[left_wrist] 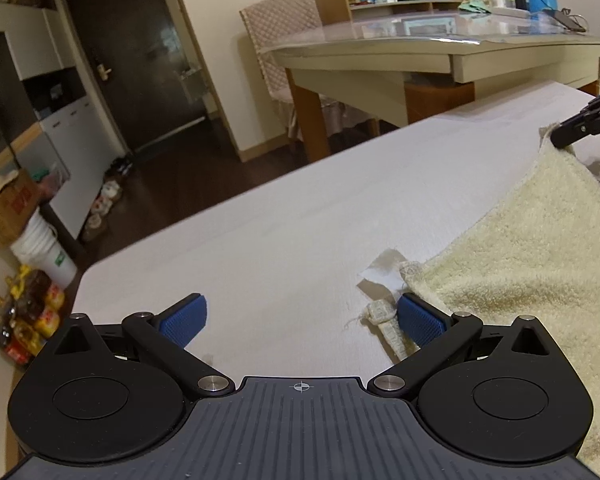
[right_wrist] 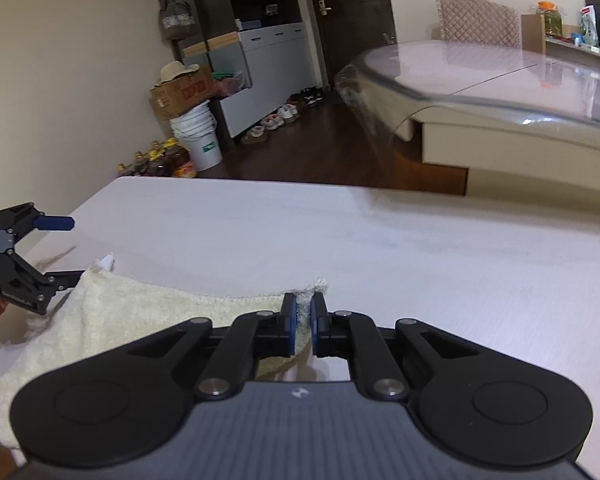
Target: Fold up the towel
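A cream terry towel lies on the white table, with one far corner lifted. My left gripper is open; its right blue pad touches the towel's near corner with the white label, and the left pad is over bare table. My right gripper is shut on the towel's other corner and holds it up; it also shows in the left wrist view. The towel sags between the two grippers. The left gripper shows open at the right wrist view's left edge.
A glass-topped dining table with a quilted chair stands beyond the far edge. Buckets, a cardboard box, bottles and shoes sit on the dark floor by the cabinets. The table's left edge is close to my left gripper.
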Available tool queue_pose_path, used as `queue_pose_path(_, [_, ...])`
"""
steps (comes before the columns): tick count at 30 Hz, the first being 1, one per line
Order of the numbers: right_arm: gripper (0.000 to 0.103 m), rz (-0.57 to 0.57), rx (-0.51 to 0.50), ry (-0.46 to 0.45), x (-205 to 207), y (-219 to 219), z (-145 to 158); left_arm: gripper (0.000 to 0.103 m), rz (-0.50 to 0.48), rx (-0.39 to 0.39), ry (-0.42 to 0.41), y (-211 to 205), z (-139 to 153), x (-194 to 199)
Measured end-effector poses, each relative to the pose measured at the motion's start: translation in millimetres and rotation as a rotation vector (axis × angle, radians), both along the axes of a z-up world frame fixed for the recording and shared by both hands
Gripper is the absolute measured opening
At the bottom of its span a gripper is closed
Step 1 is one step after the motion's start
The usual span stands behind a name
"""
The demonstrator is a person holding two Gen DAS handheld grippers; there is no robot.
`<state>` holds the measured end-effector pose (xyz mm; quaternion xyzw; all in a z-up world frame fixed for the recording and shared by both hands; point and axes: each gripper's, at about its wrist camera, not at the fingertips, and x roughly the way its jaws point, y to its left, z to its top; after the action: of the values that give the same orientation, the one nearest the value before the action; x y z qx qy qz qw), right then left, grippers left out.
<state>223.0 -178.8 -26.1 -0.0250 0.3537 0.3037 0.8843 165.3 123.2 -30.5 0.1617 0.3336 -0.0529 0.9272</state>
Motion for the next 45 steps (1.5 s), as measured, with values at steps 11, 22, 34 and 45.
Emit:
queue_pose_path(11, [0.027, 0.059, -0.172, -0.171, -16, 29, 25, 0.103, 0.006, -0.008, -0.018, 0, 0, 32])
queue_pose_path(22, [0.039, 0.443, -0.195, -0.134, -37, 162, 16, 0.103, 0.041, -0.059, -0.047, 24, 16, 5])
queue_pose_path(34, [0.003, 0.401, -0.182, -0.22, -75, 147, 40, 0.103, 0.011, -0.075, -0.057, 30, 20, -30])
queue_pose_path(45, [0.005, 0.22, -0.136, -0.29, -183, 39, 46, 0.103, -0.202, -0.049, -0.055, -20, 21, -68])
